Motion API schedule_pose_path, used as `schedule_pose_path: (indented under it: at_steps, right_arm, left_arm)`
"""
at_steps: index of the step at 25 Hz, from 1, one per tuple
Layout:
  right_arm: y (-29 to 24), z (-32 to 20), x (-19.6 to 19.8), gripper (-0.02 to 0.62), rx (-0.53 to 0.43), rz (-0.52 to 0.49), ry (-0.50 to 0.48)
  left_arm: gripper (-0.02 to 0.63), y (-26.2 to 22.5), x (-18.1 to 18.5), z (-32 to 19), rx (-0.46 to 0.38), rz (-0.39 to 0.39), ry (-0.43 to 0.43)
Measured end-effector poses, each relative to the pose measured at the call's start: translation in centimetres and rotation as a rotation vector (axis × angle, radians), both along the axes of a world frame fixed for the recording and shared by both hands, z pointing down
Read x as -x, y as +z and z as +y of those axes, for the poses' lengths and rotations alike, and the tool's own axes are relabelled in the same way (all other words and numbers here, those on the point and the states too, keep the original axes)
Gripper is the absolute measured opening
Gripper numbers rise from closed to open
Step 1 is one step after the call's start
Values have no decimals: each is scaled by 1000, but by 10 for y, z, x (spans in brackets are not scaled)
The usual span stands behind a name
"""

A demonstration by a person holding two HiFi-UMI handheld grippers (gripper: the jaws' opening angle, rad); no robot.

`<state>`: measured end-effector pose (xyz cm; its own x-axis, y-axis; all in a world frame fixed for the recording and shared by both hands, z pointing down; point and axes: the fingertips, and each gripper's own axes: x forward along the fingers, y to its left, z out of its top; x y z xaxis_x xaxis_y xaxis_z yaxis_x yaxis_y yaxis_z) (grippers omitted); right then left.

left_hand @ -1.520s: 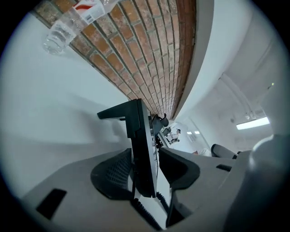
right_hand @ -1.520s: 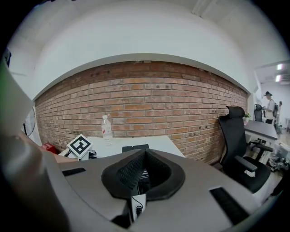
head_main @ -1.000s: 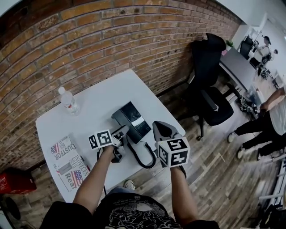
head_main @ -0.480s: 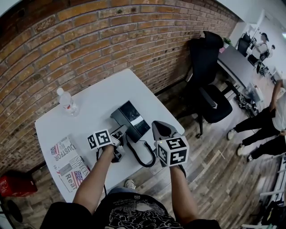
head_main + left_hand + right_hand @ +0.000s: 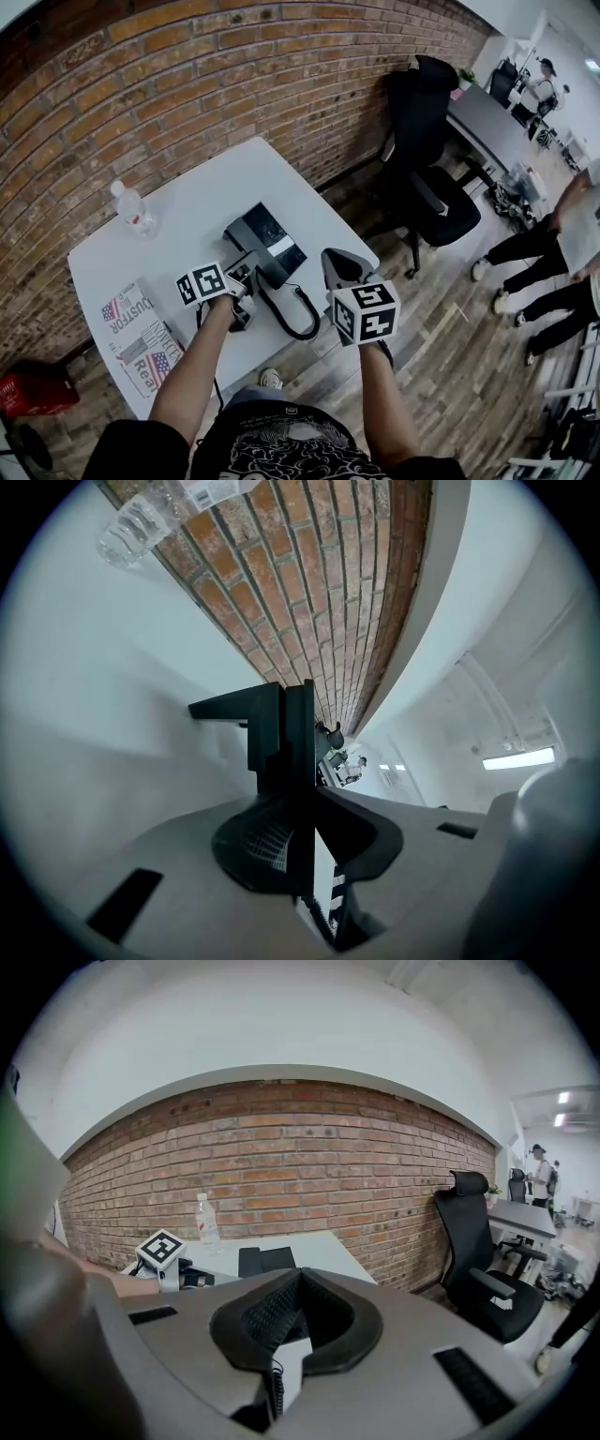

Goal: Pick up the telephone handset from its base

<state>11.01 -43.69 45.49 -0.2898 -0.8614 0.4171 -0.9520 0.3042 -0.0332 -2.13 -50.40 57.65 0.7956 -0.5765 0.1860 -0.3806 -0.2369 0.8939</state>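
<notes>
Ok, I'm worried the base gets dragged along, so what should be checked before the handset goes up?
1. Left gripper clamped on the telephone handset: ok.
2. Handset clear of the base: cannot tell.
3. Coiled cord slack, looped on the table: ok.
4. Base held down: not ok, nothing presses on it.
5. Right gripper shut, empty, apart from the base on its right: ok.

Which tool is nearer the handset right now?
Left. The left tool is shut on the handset beside the base's left edge. The right tool, shut and empty, hovers by the table's front edge, right of the base, with the coiled cord between.
</notes>
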Motion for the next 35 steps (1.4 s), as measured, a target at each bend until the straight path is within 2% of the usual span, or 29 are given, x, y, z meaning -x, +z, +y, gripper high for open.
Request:
schedule_pose_path:
  at_steps: [7, 17, 28, 35]
  right_arm:
    - [-6, 16, -17, -2, 1, -3, 28]
    - [-28, 50, -58, -2, -48, -7, 76]
    - [-61, 109, -112, -2, -116, -19, 132]
    - [-75, 154, -131, -2, -170, -34, 154]
  left_arm:
    - [74, -23, -2, 4, -30, 10, -11]
    - [74, -93, -46, 28, -174, 44, 40]
    - [72, -162, -107, 90, -317, 54, 98]
    - [74, -197, -127, 144, -417, 39, 112]
